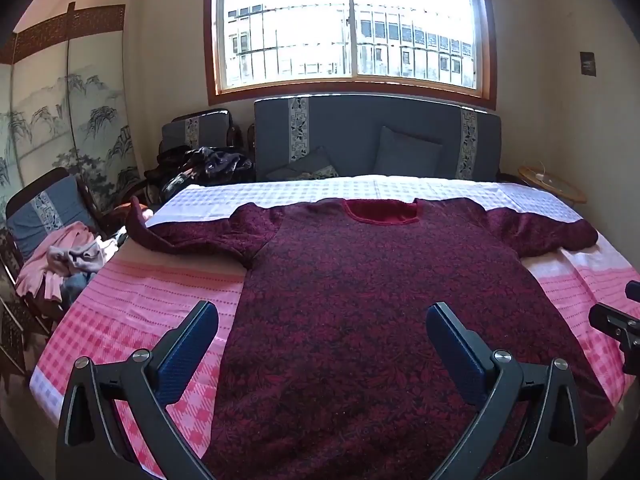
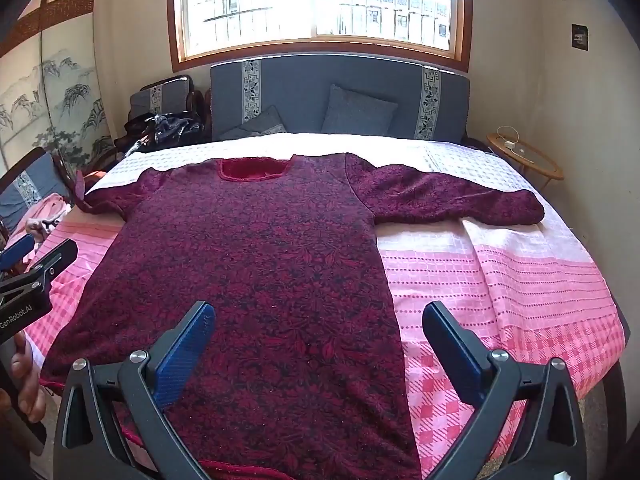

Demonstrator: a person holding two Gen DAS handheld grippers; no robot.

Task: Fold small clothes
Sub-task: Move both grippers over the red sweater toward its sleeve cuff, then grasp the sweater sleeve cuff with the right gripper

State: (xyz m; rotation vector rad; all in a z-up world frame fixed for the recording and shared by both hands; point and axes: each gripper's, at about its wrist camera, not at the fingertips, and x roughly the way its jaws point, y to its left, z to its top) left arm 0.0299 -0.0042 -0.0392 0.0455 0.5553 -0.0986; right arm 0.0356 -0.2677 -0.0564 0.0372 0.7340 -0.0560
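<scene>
Both grippers are held spread wide and empty above the near hem of a dark red patterned sweater (image 1: 360, 300): the left gripper (image 1: 322, 354) over its left side, the right gripper (image 2: 318, 354) over its right edge. Nothing is gripped. The sweater is laid flat, neck far, on a pink-and-white checked cloth (image 2: 500, 280) covering the table, with both sleeves stretched outward; the left sleeve end is draped past the table's edge. At the far side a grey cushioned bench (image 1: 376, 136) with pillows is seen beneath a window (image 1: 348, 24). To the left, a chair (image 1: 36, 216) is heaped with pink and grey clothes (image 1: 68, 260). A small round side table (image 2: 528, 156) is placed at the far right.
</scene>
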